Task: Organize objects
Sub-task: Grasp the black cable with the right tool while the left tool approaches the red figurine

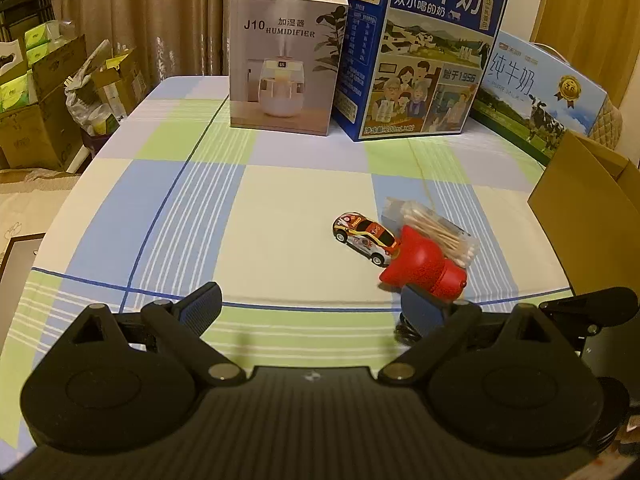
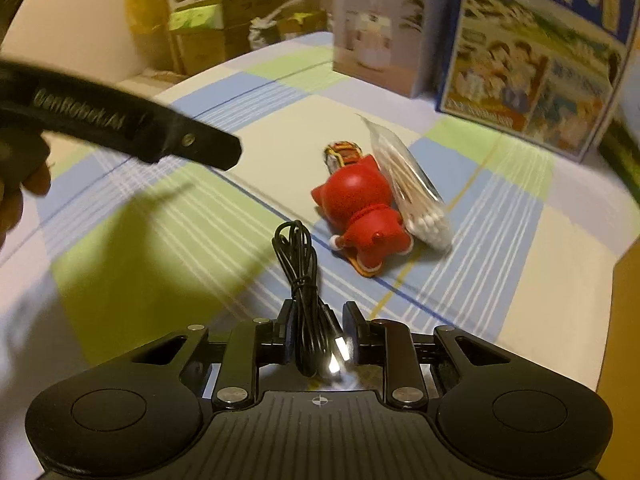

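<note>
The right hand-held gripper [image 2: 318, 338] is pinching the bundled black cable [image 2: 302, 280], probably for sorting into the cardboard box [image 1: 580, 216] at three o'clock, while the left hand-held gripper [image 1: 312, 304] is hovering spread above the desk [image 1: 280, 240], apparently freeing room.

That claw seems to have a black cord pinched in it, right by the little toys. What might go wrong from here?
1. The right claw grips the bundled black cable near one end, so the long loop could swing and knock the red figure just ahead.
2. The cable's plug sticks out loose beside the fingers; the bundle might slip or unravel.
3. The red figure, toy car and cotton swab pack lie touching, so nudging one would likely shift the others.
</note>
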Tool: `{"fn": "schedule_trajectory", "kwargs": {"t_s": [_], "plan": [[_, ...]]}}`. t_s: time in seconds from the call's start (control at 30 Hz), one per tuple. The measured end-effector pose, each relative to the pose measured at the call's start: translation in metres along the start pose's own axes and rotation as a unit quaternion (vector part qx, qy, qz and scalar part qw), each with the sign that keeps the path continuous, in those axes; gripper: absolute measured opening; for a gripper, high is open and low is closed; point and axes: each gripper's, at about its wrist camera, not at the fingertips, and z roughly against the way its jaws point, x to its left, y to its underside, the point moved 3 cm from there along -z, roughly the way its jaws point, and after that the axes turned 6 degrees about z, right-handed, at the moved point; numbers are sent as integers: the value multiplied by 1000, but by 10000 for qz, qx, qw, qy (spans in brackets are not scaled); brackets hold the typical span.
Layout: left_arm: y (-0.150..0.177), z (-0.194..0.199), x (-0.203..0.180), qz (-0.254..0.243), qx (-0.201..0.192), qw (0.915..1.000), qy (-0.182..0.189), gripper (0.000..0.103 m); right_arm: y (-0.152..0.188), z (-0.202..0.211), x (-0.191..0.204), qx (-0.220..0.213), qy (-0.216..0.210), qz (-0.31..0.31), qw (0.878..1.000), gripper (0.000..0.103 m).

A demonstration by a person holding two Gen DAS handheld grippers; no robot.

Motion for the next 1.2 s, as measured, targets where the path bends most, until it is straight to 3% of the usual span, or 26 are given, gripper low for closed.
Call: {"fn": "schedule_trajectory", "kwargs": {"t_s": [0.2,0.33,0.53,0.7,0.83,0.97,1.2], "plan": [[-1,-1,7,122,-2,9999,-59,94,-2,23,-9,-13,29,-561,9984,20],[-1,0,13,223,-19,9997,-99,94,-5,40,-23,-226,339,-992,9942,20],[-1,0,8,147,-5,9999,-60,94,-7,28,-44,65,956,-1318,9866,20],[1,-3,8,114,32,9999,-57,94,-10,14,-44,152,828,-1282,9882,20],[0,-4,12,145,26,9999,-47,94,-5,17,-32,175,-186,-1430,9894,20],[1,-7,9,150,50,9999,58,94,-5,26,-39,105,72,-1492,9887,20],[1,-21,-19,-16,38,9987,515,92,-2,25,-44,132,172,-1715,9849,20]]}}
